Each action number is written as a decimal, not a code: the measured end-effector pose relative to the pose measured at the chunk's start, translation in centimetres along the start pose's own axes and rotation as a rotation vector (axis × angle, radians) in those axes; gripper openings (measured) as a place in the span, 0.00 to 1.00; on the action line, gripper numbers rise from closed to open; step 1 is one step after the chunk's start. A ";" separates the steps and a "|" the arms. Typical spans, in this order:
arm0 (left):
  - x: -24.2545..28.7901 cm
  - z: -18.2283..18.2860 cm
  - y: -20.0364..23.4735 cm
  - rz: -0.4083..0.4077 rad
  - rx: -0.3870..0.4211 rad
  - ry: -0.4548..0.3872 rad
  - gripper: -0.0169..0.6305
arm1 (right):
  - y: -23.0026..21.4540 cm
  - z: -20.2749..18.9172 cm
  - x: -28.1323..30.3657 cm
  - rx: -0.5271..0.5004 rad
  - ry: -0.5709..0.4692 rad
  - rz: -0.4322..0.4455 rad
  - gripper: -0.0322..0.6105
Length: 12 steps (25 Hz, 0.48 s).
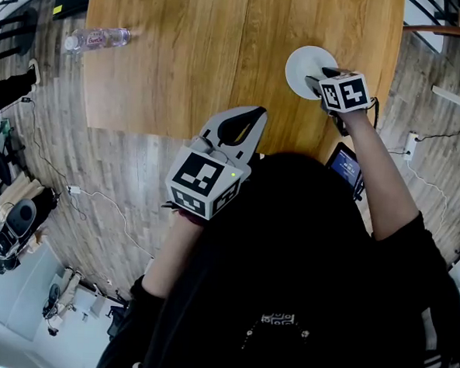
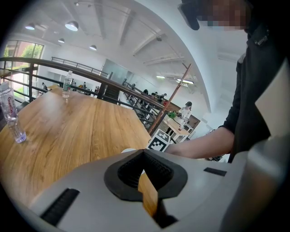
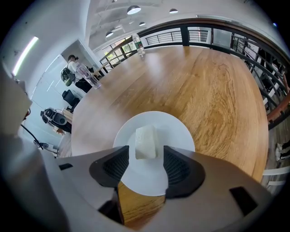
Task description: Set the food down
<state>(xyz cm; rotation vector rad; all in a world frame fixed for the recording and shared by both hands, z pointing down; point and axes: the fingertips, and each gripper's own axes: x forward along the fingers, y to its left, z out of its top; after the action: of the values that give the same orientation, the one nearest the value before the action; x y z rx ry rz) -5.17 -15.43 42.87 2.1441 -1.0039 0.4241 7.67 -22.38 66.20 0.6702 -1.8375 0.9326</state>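
Though partly behind right gripper (image 1: 320, 78), plate (image 1: 299, 61)

No text can be read for certain. Bottle (image 2: 10, 113) at left edge of table (image 2: 81, 131): red lettering down label, too blurred. Small white print (image 1: 278, 318) on black top, below table: illegible.

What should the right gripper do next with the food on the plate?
Probably draw the right gripper straight up and back: the food lies flat on the plate, the jaws stand apart, and neither pad touches it, so the food looks set down.
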 end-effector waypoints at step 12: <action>-1.3 0.3 -1.8 -0.038 0.079 0.005 0.02 | 0.6 0.4 -4.8 0.102 -0.129 0.003 0.41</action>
<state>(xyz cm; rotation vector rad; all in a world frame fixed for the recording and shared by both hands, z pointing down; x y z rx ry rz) -4.64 -14.20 41.06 2.2279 -0.9565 0.4577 8.97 -22.09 61.58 0.8062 -1.9138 1.0105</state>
